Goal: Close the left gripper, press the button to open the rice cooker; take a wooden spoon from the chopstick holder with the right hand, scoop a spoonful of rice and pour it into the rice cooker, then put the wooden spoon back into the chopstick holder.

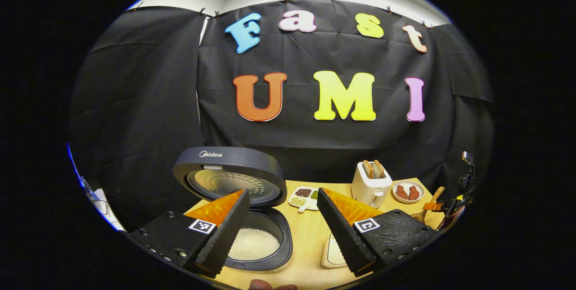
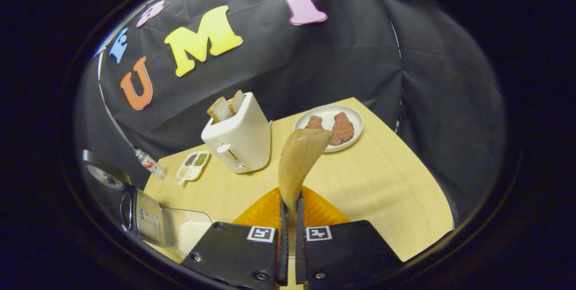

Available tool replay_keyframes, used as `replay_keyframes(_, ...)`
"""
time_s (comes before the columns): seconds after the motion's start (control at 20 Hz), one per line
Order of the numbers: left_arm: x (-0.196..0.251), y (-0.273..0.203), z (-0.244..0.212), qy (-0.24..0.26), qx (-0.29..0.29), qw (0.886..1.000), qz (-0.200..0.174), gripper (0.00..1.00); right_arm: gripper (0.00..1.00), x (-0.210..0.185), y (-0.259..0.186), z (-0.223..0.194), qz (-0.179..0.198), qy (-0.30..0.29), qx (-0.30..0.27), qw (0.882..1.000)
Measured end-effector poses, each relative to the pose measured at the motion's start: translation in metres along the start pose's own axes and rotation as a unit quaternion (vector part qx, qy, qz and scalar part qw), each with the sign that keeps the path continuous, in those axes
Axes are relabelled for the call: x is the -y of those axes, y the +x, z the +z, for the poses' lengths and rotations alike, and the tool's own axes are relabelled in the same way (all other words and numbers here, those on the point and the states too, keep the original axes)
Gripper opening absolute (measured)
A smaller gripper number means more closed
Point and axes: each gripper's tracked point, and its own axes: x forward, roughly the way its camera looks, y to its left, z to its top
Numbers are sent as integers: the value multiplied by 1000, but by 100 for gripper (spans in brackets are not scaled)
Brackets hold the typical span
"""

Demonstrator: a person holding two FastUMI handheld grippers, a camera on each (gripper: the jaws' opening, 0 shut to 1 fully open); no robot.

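Note:
In the left gripper view the rice cooker stands with its lid raised, and white rice lies in the pot. My left gripper hangs open just in front of it, with nothing between its fingers. In the right gripper view my right gripper is shut on the handle of a wooden spoon, whose bowl points up and away over the table. No rice shows on the spoon's visible side. The left gripper view has the spoon and right gripper at the far right.
A white toaster with bread stands mid-table. Behind it sit a plate of meat and a sectioned dish of beans. A small bottle lies near the wall. A clear container of rice and a metal holder sit beside the cooker.

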Motion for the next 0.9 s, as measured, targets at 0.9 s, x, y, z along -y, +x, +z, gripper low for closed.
replay_keyframes(0.9, -93, -58, -2, -43, 49, 997, -32, 95, 12, -185, -103, 1, 23, -79, 83, 993)
